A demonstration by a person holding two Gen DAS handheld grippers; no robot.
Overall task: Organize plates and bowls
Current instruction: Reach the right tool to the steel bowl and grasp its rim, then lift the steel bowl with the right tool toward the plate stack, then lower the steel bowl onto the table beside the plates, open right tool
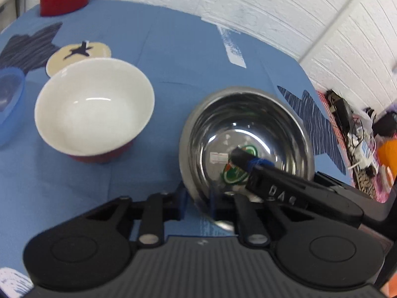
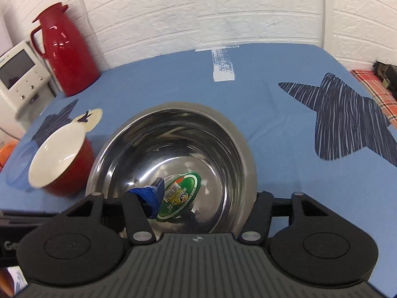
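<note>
A steel bowl [image 1: 248, 129] with a green sticker inside sits near me on the blue cloth. My left gripper [image 1: 198, 201] is shut on its near rim, one blue pad inside and one outside. My right gripper [image 1: 280, 168] comes in from the right, open. In the right wrist view the steel bowl [image 2: 173, 144] fills the centre and my right gripper [image 2: 206, 198] straddles its wall. The left fingertip [image 2: 152, 196] is inside the bowl and the other finger is hidden outside it. A white bowl with a red outside [image 1: 94, 109] [image 2: 59, 159] stands upright left of the steel bowl.
A translucent blue bowl [image 1: 10, 104] [image 2: 19, 166] lies at the far left. A red thermos jug [image 2: 67, 49] stands at the back left by the white brick wall, with a white appliance [image 2: 19, 74] beside it. Clutter [image 1: 359, 139] lies beyond the table's right edge.
</note>
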